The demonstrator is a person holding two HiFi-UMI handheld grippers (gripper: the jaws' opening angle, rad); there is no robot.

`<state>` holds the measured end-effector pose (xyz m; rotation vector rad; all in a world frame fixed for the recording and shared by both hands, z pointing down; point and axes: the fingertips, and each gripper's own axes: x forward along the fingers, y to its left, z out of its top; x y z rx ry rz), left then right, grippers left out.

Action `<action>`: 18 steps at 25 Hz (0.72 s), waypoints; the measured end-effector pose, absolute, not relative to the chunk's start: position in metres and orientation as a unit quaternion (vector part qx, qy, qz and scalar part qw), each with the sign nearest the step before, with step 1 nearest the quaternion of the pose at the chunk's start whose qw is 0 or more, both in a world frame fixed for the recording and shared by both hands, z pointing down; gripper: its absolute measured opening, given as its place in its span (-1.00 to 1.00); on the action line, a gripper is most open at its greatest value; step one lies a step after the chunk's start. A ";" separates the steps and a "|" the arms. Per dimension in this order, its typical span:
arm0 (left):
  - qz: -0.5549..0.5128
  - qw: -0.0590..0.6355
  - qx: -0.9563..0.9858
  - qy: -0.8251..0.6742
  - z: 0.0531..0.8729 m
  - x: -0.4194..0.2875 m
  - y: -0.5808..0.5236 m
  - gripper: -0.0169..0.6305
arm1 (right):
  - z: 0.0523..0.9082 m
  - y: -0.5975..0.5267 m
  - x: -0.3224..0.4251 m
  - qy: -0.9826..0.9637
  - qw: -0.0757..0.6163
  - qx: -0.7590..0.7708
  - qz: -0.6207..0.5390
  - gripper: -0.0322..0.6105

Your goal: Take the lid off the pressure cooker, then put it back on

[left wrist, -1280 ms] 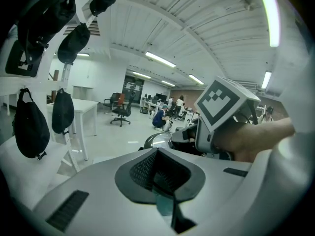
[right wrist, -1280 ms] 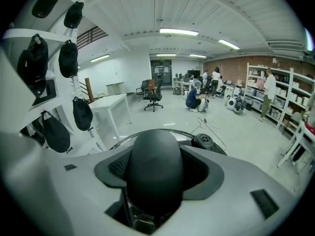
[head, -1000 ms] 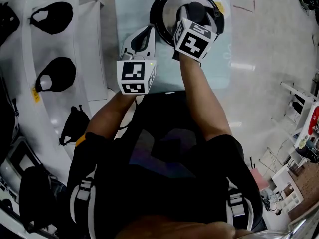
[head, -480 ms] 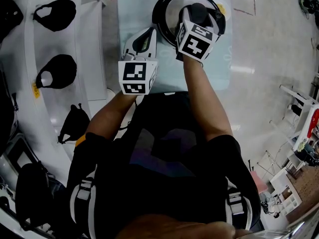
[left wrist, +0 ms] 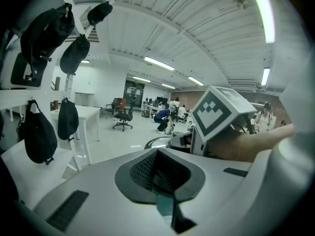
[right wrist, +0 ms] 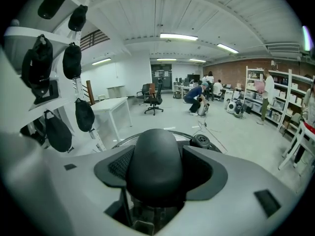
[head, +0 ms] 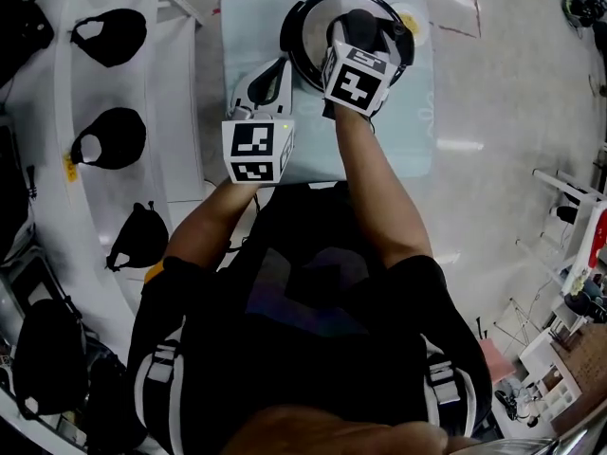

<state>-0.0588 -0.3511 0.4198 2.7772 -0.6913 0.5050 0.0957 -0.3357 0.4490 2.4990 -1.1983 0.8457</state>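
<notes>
On the pale table [head: 248, 36], by its far edge, the pressure cooker [head: 302, 28] is sitting with the right gripper [head: 365, 34] clamping its lid knob [right wrist: 152, 163] and the left gripper [head: 276, 72] hanging closed and empty beside it, so a steady lift off seems to be what's coming next

An open-plan office-cum-lab — white desks [right wrist: 112, 106], swivel chairs [right wrist: 153, 100], storage shelves [right wrist: 256, 90], ceiling strip lights [right wrist: 178, 36] — people [right wrist: 197, 95] working.

Lid [head: 316, 31]: glossy bare metal. Its knob [right wrist: 152, 156]: smooth matt black plastic. My right gripper [right wrist: 154, 177]: matt grey plastic shell, ribbed black pads [right wrist: 120, 166].
</notes>
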 end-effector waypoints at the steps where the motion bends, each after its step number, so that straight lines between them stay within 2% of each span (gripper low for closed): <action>1: 0.170 0.114 0.948 -0.243 0.416 -0.060 -0.351 -0.92 | 0.446 -0.333 0.094 -0.421 0.122 0.852 0.286 0.02; 10: 0.155 0.095 0.931 -0.315 0.390 -0.065 -0.324 -0.92 | 0.421 -0.281 0.058 -0.571 0.132 0.775 0.235 0.01; 18: 0.153 0.083 0.917 -0.359 0.385 -0.043 -0.247 -0.92 | 0.410 -0.214 0.031 -0.703 0.151 0.669 0.190 -0.33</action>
